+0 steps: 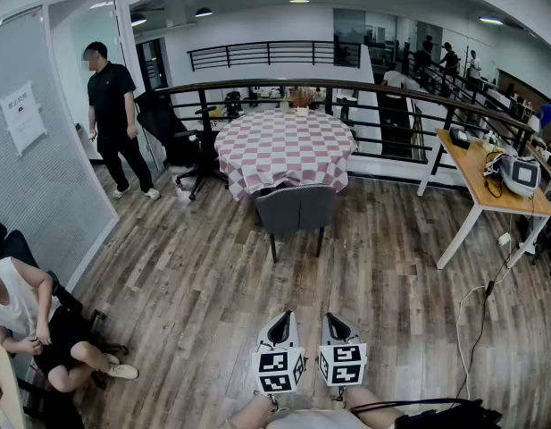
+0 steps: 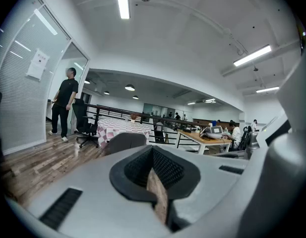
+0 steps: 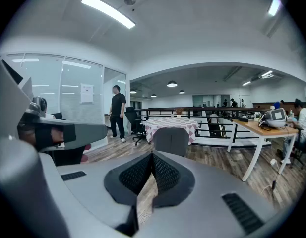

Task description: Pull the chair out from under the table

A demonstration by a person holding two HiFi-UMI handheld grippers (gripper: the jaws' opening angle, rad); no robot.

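A grey upholstered chair (image 1: 296, 208) stands tucked against the near side of a round table (image 1: 284, 150) with a red-and-white checked cloth. My left gripper (image 1: 279, 329) and right gripper (image 1: 338, 329) hover side by side over the wooden floor, well short of the chair, both shut and holding nothing. The left gripper view has my left gripper (image 2: 153, 150) pointing toward the chair (image 2: 125, 142) and table (image 2: 120, 127). Straight ahead of my right gripper (image 3: 153, 155) in the right gripper view are the chair's back (image 3: 171, 140) and the table (image 3: 171, 124).
A person (image 1: 114, 114) stands by a glass wall at the left, near a black office chair (image 1: 181, 132). Another person (image 1: 25, 320) sits at the near left. A wooden desk (image 1: 498, 172) with equipment stands right. A black railing (image 1: 364, 88) runs behind the table.
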